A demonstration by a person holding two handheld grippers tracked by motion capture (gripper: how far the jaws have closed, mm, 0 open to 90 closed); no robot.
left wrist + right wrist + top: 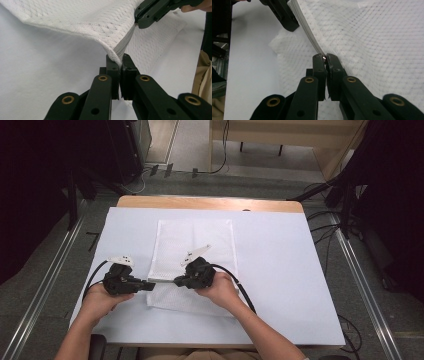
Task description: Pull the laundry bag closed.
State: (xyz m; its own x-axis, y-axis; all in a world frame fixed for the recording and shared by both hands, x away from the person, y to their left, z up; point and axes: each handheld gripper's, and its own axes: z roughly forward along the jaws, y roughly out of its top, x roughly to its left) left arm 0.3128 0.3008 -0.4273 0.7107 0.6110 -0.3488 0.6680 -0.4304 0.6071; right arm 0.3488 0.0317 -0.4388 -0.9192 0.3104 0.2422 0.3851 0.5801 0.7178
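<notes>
A white mesh bag [195, 240] lies flat on the table, its near part lifted between the two grippers. Along the raised edge runs its grey zipper [125, 41]. My left gripper [121, 60] is shut on the bag's edge at the zipper's end, also seen from above [151, 285]. My right gripper [325, 58] is shut on the small metal zipper pull [324, 57], a short way along the zipper [304, 25] from the left gripper [289, 25]. From above, the right gripper [176, 281] faces the left one, tip to tip.
A white sheet [280, 270] covers the table, with a wooden strip [210, 202] bare at the far edge. Cables and metal rails [360, 280] lie on the floor around it. Dark equipment stands at both far corners.
</notes>
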